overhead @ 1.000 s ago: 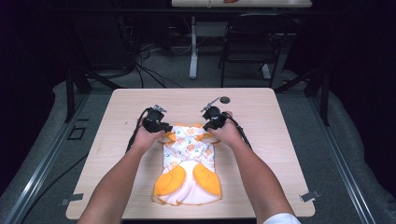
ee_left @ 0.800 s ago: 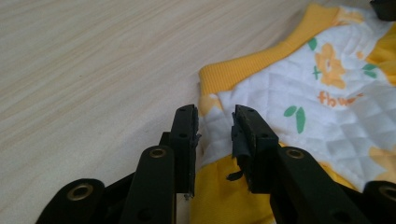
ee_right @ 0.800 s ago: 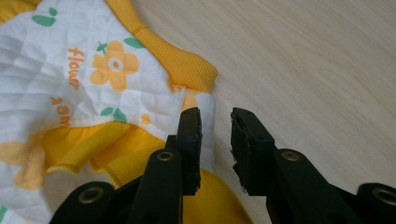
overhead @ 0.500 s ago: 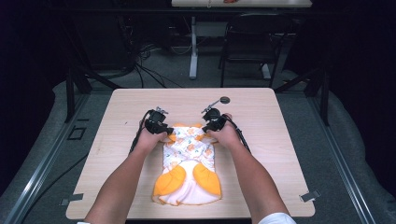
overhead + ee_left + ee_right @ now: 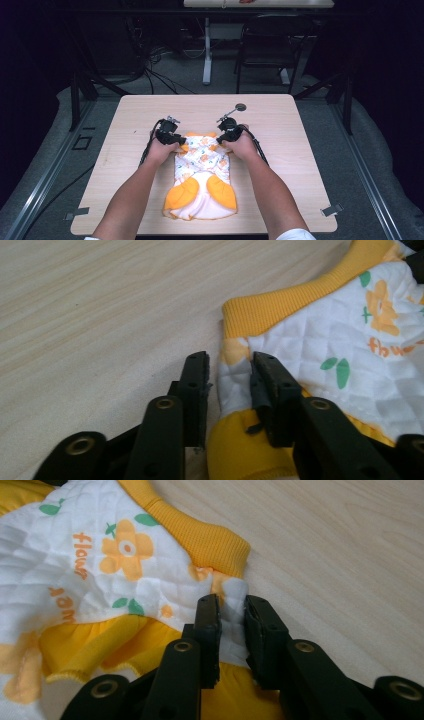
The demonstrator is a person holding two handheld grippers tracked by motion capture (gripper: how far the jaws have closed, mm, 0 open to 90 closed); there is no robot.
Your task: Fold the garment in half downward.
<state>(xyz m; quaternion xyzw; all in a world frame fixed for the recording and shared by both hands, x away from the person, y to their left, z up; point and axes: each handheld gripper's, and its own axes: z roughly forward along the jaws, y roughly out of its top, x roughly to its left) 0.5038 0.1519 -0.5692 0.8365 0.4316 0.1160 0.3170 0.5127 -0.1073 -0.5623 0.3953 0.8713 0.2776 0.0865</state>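
From the high view we see a pale wood-grain counter (image 5: 300, 150) with rounded corners, and on it a small quilted garment (image 5: 201, 177) lying flat near the front edge, midway between the sides. The person's two forearms come in from below; the left hand-held gripper (image 5: 176, 141) and the right hand-held gripper (image 5: 225, 138) meet the garment's far corners. A small dark round object (image 5: 240, 106) sits on the counter beyond the right hand-held gripper (too small to identify). Two orange rounded panels show at the garment's near end.

The gripper views give what the high view cannot. In the left gripper view we see the left hand-held gripper (image 5: 229, 385) with its black jaws narrowed on a fold of white diamond-quilted fabric, just beside a ribbed yellow-orange band (image 5: 285, 307). In the right gripper view the right hand-held gripper (image 5: 231, 625) likewise pinches a white quilted edge between its jaws, near the end of the same ribbed trim (image 5: 210, 540); a ruffled orange frill (image 5: 95, 650) lies below the print.

The fabric print shows orange flowers, green leaves and orange lettering: "flour" reads in the right gripper view, while the partly cut-off letters in the left gripper view read roughly "fhw"
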